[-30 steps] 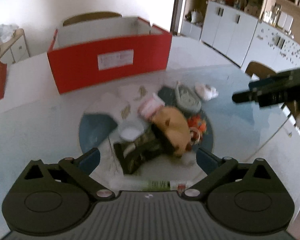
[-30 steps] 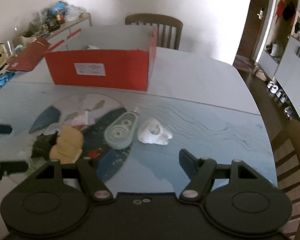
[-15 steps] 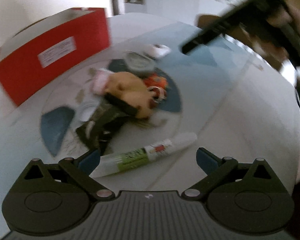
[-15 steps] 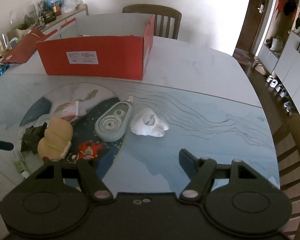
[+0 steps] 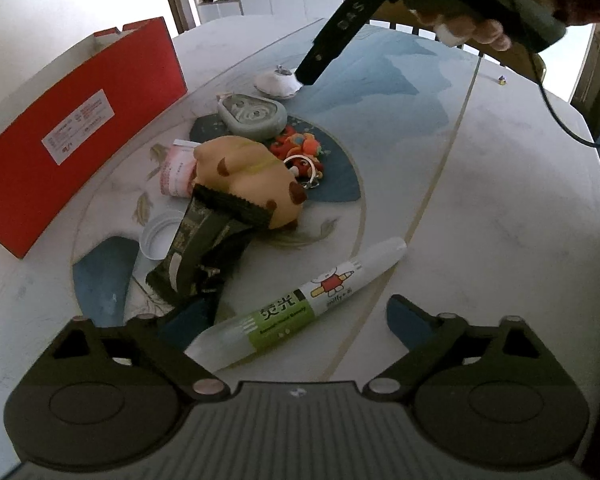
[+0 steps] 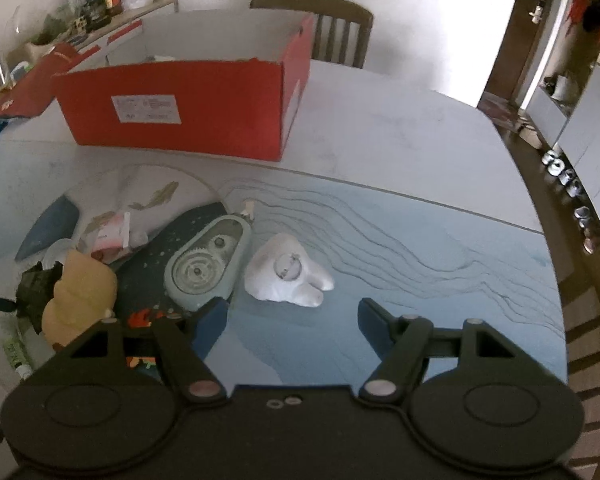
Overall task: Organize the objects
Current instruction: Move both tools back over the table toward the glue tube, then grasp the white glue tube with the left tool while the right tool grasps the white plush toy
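Observation:
A pile of small objects lies on the table. My left gripper (image 5: 292, 316) is open, with a white and green tube (image 5: 300, 308) lying between its fingers. Beyond it lie a dark wrapper (image 5: 204, 248), a yellow plush toy (image 5: 248, 176), a white cap (image 5: 160, 236), a pink packet (image 5: 176, 172), a red-orange keychain (image 5: 300, 152) and a grey-green tape dispenser (image 5: 252, 114). My right gripper (image 6: 292, 316) is open, just short of a white tooth-shaped toy (image 6: 288, 276), with the dispenser (image 6: 208, 264) to its left. The open red box (image 6: 188, 96) stands behind.
A wooden chair (image 6: 332, 28) stands behind the box. A sideboard with clutter (image 6: 80, 20) is at the far left. The table edge (image 6: 540, 200) runs down the right, with a second chair (image 6: 596, 320) beside it. The right gripper's arm (image 5: 380, 12) reaches over the table's far side.
My left gripper swung right and down onto the tube, which now lies between its fingers. My right gripper moved forward and lower toward the white tooth toy.

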